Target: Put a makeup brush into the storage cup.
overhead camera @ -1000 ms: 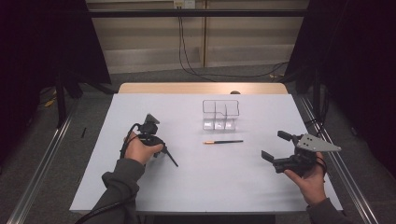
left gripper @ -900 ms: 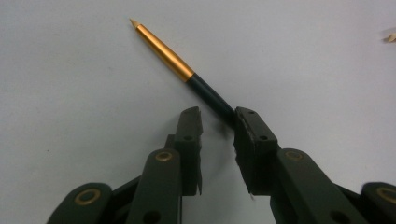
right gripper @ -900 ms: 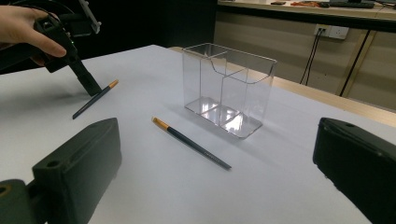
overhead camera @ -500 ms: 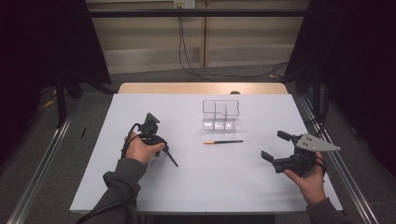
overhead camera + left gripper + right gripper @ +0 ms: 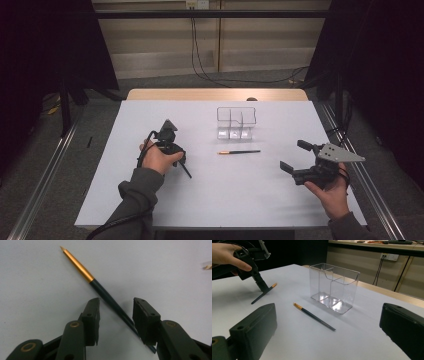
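Note:
A dark pen with a gold tip (image 5: 100,288) lies on the white table, running between the jaws of my left gripper (image 5: 116,302). Those jaws have just been opening; they stand apart and their pads do not press the pen. In the high view the left gripper (image 5: 180,159) points down at this pen (image 5: 186,171) left of centre. A second, similar pen (image 5: 239,151) lies mid-table in front of a clear divided holder (image 5: 236,122). My right gripper (image 5: 299,156) hovers at the right, wide open and holding nothing, facing the holder (image 5: 334,287) and the second pen (image 5: 314,316).
The white sheet (image 5: 260,200) covers the table, with a strip of bare wood (image 5: 215,94) along the far edge. Dark curtains and metal rails flank both sides. Cables hang down the back wall.

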Demonstrator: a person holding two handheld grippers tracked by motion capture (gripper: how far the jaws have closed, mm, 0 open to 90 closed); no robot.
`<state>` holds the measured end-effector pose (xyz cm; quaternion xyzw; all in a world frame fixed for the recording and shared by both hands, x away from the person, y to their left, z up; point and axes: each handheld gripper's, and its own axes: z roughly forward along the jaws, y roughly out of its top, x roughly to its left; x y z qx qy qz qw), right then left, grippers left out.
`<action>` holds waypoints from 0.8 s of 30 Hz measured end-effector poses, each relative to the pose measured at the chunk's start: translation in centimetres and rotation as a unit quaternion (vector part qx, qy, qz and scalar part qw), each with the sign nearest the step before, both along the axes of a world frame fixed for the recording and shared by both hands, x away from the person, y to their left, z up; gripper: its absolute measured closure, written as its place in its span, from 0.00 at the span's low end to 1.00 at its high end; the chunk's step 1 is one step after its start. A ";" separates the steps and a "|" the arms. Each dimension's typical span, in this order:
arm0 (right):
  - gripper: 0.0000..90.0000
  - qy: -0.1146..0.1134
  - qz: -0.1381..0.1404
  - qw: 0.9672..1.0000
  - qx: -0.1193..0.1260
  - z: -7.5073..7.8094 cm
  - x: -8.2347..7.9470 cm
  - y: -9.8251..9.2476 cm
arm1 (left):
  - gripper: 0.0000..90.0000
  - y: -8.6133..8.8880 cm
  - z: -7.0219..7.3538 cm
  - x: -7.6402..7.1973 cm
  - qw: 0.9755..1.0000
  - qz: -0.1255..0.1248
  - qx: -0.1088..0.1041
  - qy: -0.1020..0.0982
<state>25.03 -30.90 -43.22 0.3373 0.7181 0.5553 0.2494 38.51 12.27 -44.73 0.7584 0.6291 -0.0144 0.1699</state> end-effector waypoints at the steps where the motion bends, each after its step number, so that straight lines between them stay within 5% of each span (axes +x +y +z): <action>1: 0.01 -0.001 0.000 1.000 0.000 0.0 0.0 0.0 | 0.66 0.0 0.0 0.0 1.000 -0.004 0.004 -0.001; 3: 0.01 -0.001 0.001 1.000 -0.002 0.0 0.0 0.0 | 0.71 0.1 0.0 -0.1 1.000 -0.009 0.016 -0.008; 11: 0.01 -0.004 -0.002 1.000 -0.002 -0.1 0.1 0.2 | 0.92 1.0 -0.2 -0.2 1.000 -0.019 0.009 -0.018; 24: 0.01 -0.003 -0.002 1.000 -0.001 -0.1 0.0 0.0 | 0.88 0.7 -0.1 -0.5 0.998 -0.050 0.028 -0.026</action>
